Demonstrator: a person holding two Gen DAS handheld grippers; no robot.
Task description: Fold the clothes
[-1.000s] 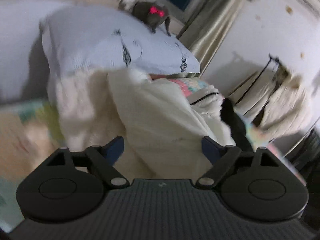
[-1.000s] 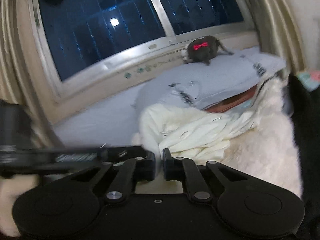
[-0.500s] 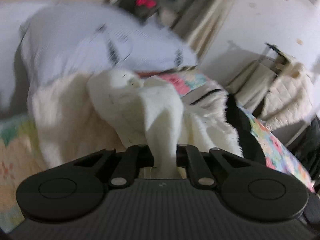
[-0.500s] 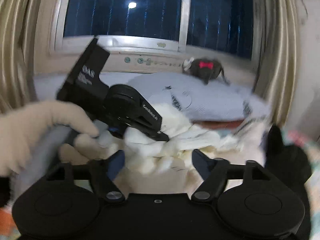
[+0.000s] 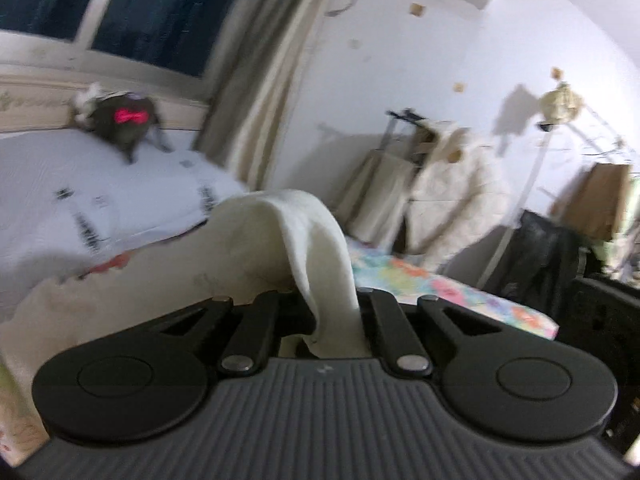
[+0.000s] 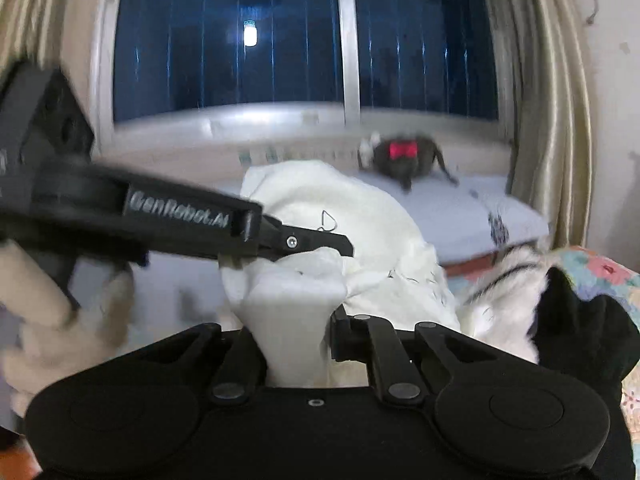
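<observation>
The left tongs (image 5: 334, 312) were closed on a fold of the white garment (image 5: 280, 240), which rose above the bed (image 5: 440, 284). The right tongs (image 6: 296, 332) had just been closing, and they gripped another part of the same garment (image 6: 360, 232). Behind it, at the far edge of the bed, a dark plush toy (image 6: 404, 156) sat on a white pillow (image 6: 480, 208) under the window (image 6: 280, 40).

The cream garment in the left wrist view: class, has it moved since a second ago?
Yes. The cream garment, then heaped low below the white pillow, now rises in the shut left gripper level with the pillow's edge.
</observation>
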